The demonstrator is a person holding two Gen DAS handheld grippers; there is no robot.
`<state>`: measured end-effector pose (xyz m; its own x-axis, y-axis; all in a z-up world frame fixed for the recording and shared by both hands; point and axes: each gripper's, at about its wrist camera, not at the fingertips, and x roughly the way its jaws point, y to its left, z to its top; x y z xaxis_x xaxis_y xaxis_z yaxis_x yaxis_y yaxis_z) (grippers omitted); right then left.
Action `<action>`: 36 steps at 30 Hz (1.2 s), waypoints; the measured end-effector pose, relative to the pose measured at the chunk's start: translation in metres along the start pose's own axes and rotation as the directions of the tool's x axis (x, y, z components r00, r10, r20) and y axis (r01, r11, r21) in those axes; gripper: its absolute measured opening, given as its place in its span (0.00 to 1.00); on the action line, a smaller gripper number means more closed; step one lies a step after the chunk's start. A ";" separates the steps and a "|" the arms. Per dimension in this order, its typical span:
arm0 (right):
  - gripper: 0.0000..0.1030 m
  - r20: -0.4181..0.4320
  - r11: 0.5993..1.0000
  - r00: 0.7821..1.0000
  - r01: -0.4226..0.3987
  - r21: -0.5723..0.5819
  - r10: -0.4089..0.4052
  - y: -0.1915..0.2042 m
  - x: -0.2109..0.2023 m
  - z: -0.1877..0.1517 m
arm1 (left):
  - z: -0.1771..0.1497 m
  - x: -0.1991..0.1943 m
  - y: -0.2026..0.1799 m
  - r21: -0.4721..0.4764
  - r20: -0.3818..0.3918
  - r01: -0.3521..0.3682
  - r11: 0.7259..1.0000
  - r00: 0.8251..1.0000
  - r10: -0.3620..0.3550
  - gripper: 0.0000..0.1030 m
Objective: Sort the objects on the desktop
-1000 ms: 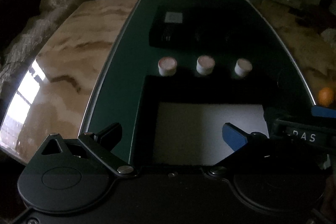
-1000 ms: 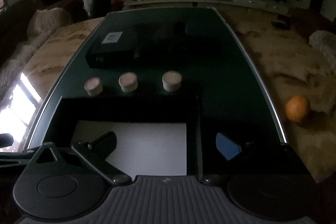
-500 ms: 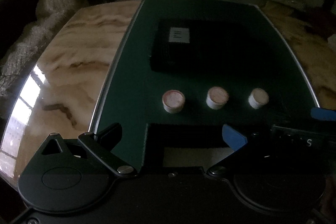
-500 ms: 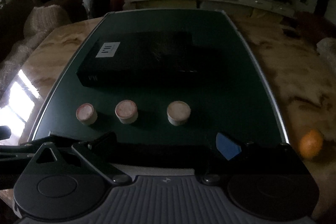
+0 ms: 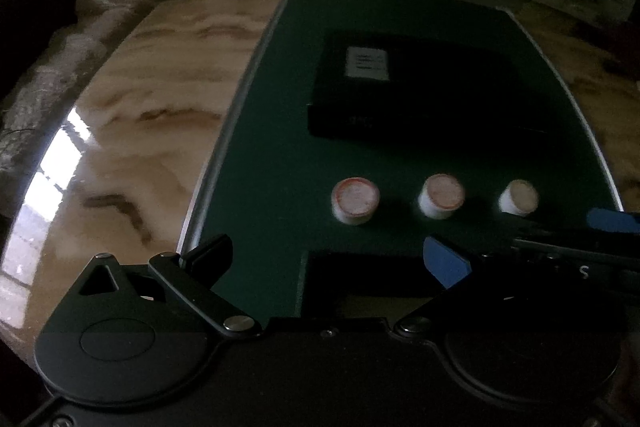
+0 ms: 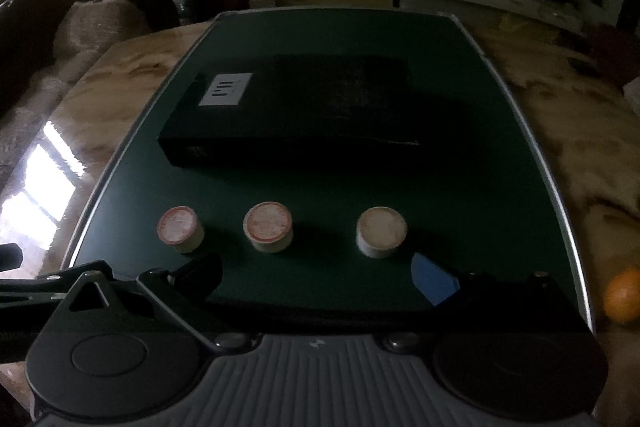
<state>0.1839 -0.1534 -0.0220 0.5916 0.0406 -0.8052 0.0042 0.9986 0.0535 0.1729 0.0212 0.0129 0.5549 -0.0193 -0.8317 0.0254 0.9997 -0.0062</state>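
Right tool: jaws spread wide, empty, low over green mat. Left tool: same, wide, empty.

Three squat white round pots just ahead of right tool, upright, faces up, row crosswise.

Black flat box beyond; long axis crosswise, label end left.

Judgement: approach one pot square-on, straddle it, close gently, avoid neighbours.

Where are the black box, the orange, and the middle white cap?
black box (image 6: 304, 115), right wrist view, top face.
orange (image 6: 622, 295), right wrist view, its visible side.
middle white cap (image 6: 267, 223), right wrist view, top face.
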 end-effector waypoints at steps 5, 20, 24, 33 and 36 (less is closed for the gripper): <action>1.00 -0.003 1.000 1.000 0.022 0.020 -0.022 -0.018 0.001 -0.001 | 0.001 0.007 -0.016 0.023 -0.004 0.025 0.999 1.000 -0.025 1.00; 1.00 0.044 0.999 0.998 0.054 -0.003 -0.054 -0.038 0.002 0.035 | 0.038 0.014 -0.044 0.073 0.041 0.052 0.996 0.998 -0.055 1.00; 1.00 0.062 0.998 0.997 0.053 -0.020 -0.052 -0.041 0.012 0.051 | 0.059 0.024 -0.047 0.075 0.054 0.064 0.995 0.996 -0.068 1.00; 1.00 0.062 0.999 0.998 0.030 -0.029 -0.028 -0.040 0.052 0.086 | 0.100 0.053 -0.048 0.080 0.080 0.058 0.995 0.995 -0.065 1.00; 1.00 0.060 1.000 0.998 0.010 -0.025 -0.009 -0.041 0.063 0.096 | 0.109 0.063 -0.045 0.073 0.087 0.058 0.996 0.994 -0.064 1.00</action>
<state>0.2986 -0.1947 -0.0183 0.6391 0.0298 -0.7685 -0.0103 0.9995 0.0302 0.2977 -0.0273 0.0210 0.6226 -0.0849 -0.7779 0.1184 0.9929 -0.0137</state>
